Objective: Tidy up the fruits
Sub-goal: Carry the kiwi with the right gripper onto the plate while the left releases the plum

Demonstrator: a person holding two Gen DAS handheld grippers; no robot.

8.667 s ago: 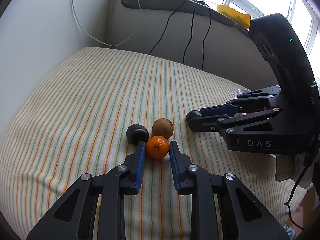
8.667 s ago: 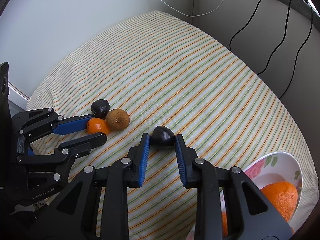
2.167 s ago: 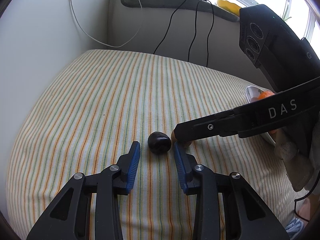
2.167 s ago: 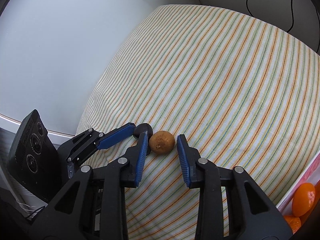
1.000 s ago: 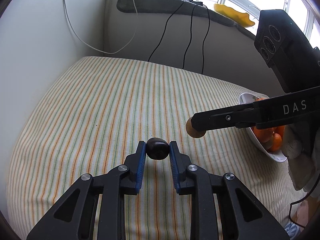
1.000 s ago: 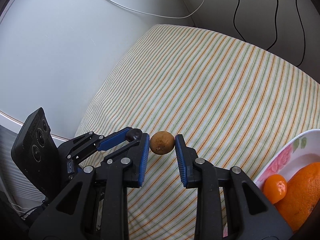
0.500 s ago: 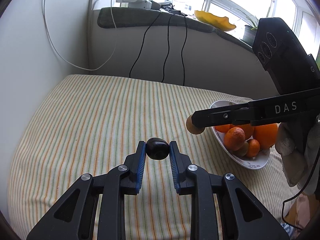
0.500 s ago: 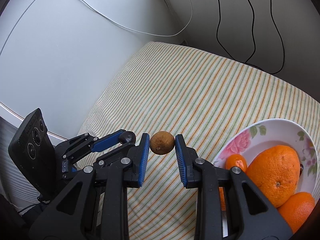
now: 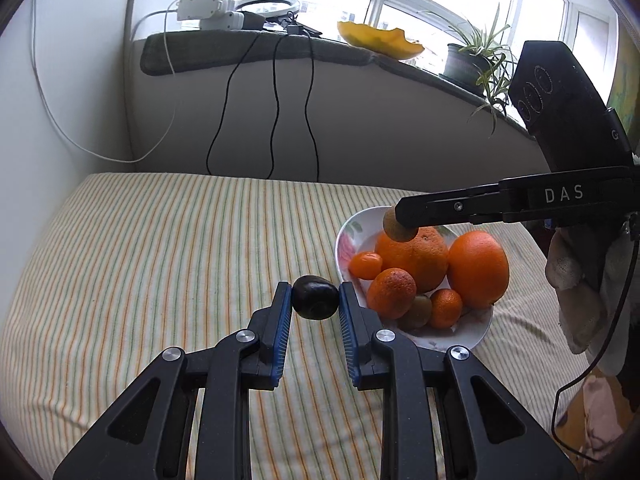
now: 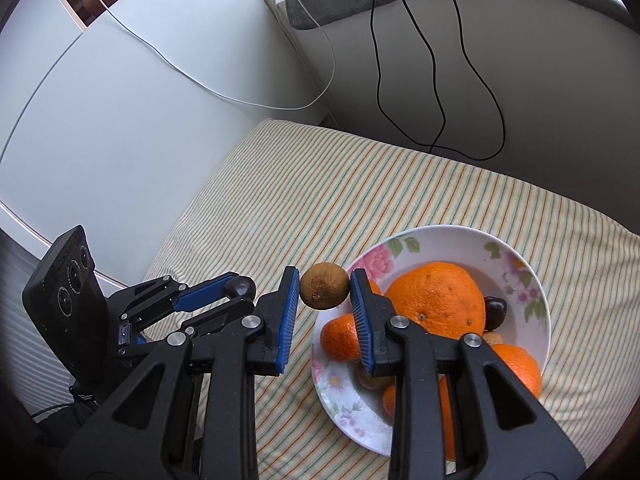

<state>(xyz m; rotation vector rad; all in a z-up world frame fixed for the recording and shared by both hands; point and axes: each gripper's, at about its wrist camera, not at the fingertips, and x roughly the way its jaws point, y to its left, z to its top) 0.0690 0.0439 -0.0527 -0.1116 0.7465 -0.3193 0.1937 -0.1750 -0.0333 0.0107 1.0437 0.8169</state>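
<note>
Carrying fruit to the floral bowl (image 10: 524, 276) of oranges: the right hand-held gripper (image 10: 325, 286) clamps a kiwi (image 10: 324, 286) above its rim, while the left hand-held gripper (image 9: 315, 297) clamps a dark plum (image 9: 315, 297) just beside it.

The left wrist camera looked forward along its jaws toward the far window sill (image 9: 280, 46), close above the striped bed (image 9: 160, 240). The right wrist camera faced steeply down and leftward. Both views shared the floral bowl (image 9: 345, 236) (image 10: 448, 240) of oranges.

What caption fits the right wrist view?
Right gripper carries a kiwi toward the fruit bowl.
</note>
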